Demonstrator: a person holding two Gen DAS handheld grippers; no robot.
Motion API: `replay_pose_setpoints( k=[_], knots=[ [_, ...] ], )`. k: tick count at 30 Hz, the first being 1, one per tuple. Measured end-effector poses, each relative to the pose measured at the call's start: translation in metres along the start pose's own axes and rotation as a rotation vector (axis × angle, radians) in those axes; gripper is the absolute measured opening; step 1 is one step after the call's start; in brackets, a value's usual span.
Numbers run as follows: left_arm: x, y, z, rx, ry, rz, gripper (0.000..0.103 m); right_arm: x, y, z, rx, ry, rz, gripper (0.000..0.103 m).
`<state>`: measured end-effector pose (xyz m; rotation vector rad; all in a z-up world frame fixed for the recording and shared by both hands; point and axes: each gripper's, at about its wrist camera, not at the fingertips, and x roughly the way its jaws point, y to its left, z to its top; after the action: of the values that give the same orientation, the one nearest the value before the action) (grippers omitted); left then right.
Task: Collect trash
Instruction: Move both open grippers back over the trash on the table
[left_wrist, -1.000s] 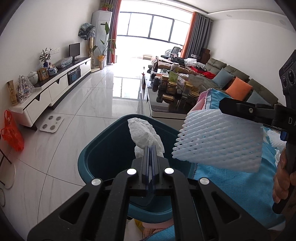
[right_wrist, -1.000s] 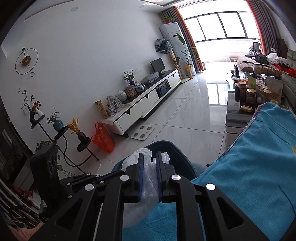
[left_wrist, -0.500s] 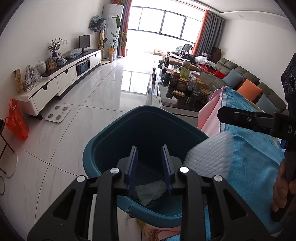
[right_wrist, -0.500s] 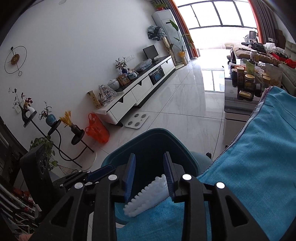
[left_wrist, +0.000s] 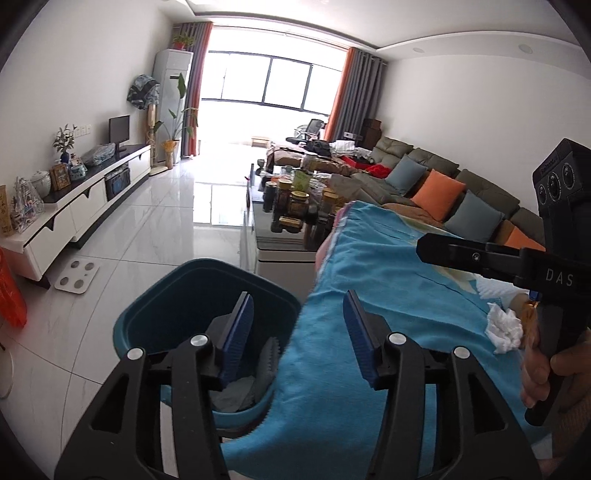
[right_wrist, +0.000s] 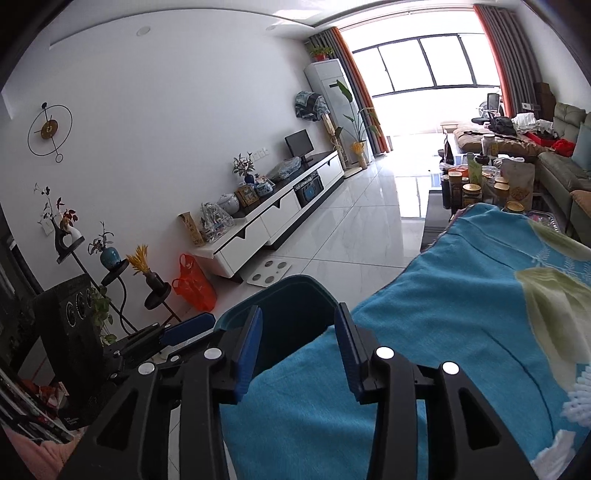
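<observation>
A teal trash bin (left_wrist: 192, 295) stands on the floor against the edge of a table covered by a blue cloth (left_wrist: 388, 280). Crumpled paper (left_wrist: 232, 395) and a white foam net (left_wrist: 267, 363) lie inside the bin. My left gripper (left_wrist: 297, 332) is open and empty, over the bin's right rim and the cloth edge. My right gripper (right_wrist: 299, 347) is open and empty above the same edge; the bin (right_wrist: 288, 306) shows beyond it. A white crumpled tissue (left_wrist: 504, 330) and white foam net pieces (right_wrist: 580, 402) lie on the cloth at the right.
A coffee table (left_wrist: 280, 240) with several jars stands beyond the cloth-covered table. A grey sofa (left_wrist: 443, 184) with cushions runs along the right. A white TV cabinet (left_wrist: 85, 206), a floor scale (left_wrist: 77, 277) and an orange bag (right_wrist: 194, 282) are at the left.
The left gripper opened and dropped the crumpled paper into the bin. The right gripper opened and dropped the foam net in. Both grippers then shifted right, toward the cloth.
</observation>
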<state>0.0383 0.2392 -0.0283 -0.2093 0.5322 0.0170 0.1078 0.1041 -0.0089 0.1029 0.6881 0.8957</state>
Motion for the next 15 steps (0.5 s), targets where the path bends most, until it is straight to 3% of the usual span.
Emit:
replay_pose_setpoints(
  k=[8, 15],
  knots=[
    [0.019, -0.106, -0.028, 0.143, 0.094, -0.244, 0.057, -0.093, -0.043, -0.034, 0.049, -0.086, -0.187, 0.041],
    [0.038, -0.174, -0.049, 0.259, 0.141, -0.351, 0.061, -0.170, -0.076, -0.067, 0.111, -0.144, -0.410, 0.041]
  ],
)
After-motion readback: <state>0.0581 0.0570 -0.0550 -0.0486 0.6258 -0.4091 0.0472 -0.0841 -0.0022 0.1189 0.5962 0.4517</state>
